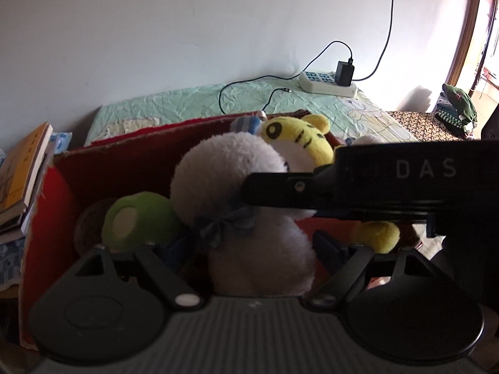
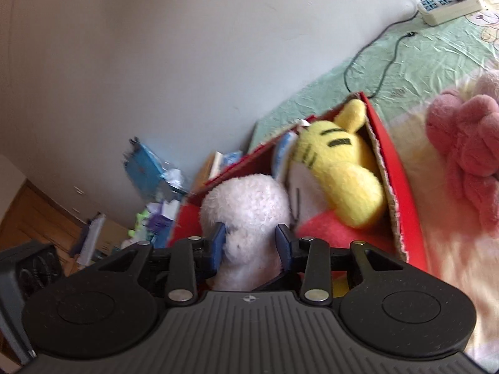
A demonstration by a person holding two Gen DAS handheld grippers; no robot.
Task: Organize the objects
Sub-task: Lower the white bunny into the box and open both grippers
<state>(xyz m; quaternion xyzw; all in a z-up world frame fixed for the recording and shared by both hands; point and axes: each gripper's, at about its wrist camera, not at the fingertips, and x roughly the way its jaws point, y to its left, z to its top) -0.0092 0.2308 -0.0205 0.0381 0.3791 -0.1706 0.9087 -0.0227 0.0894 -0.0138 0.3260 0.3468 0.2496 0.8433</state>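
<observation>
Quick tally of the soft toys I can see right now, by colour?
White: 1, white plush, between the right gripper pads
Yellow: 1, yellow tiger, in the red box
Green: 1, green plush, in the box
Pink: 1, pink plush, outside the box
Total: 4

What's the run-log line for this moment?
right tool: pads either side of fluffy white plush toy | left tool: open, toy between | red cardboard box: yellow striped tiger plush inside

We are seeing the box (image 1: 131, 162) sitting on the bed (image 1: 193, 103), with the bear (image 1: 224, 168), tiger (image 1: 299, 137) and mushroom toy (image 1: 137, 218) lying inside; the books (image 1: 21, 171) are leaning left of it, the power strip (image 1: 324, 84) behind.
</observation>
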